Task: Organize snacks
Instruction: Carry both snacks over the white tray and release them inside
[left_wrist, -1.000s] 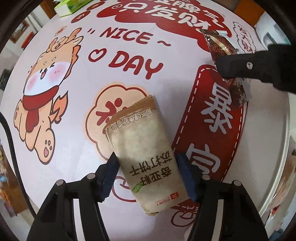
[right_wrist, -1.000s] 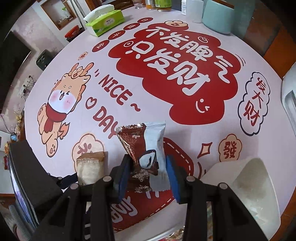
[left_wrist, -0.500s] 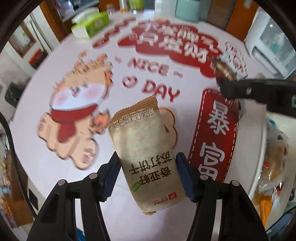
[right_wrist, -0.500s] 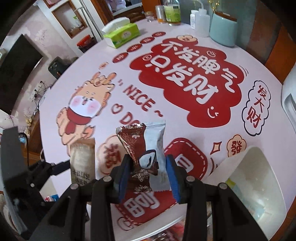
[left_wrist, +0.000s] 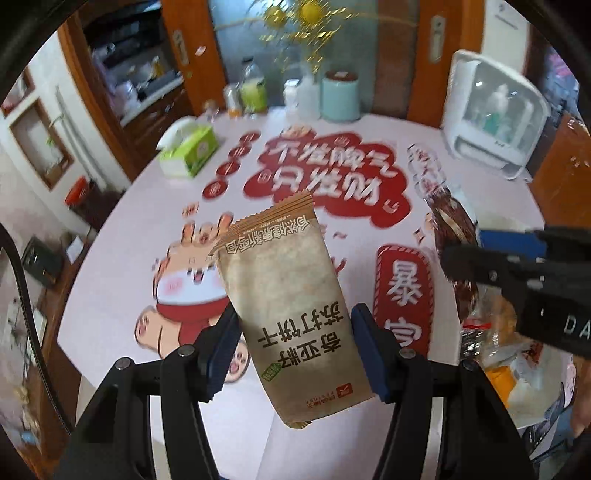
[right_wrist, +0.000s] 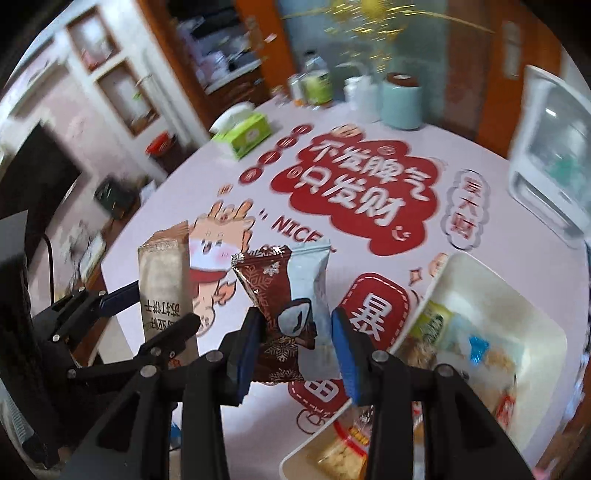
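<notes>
The left gripper (left_wrist: 293, 349) is clamped on a tan cracker packet (left_wrist: 291, 306), its blue pads pressing both long edges, and the packet stands lifted clear of the table (left_wrist: 122, 236), pointing toward 12 o'clock in the left wrist view. The right gripper (right_wrist: 295, 350) likewise grips a brown-and-pale-blue snack packet (right_wrist: 291, 295), held upright above the printed tablecloth. From the right wrist view, the tan packet hangs at about 9 o'clock, just beside the brown one, and a white bin (right_wrist: 546, 332) already holding several snacks sits at 3 to 4 o'clock, near the table's edge. Farther off, toward 11 o'clock, a green tissue box (right_wrist: 243, 134) stands by some bottles. The step in hand looks like the carry: both packets are picked and airborne, not yet stowed. Next, each hand would likely need to swing toward the bin, come over its open top, and only then let go, one at a time so the grippers do not collide.
</notes>
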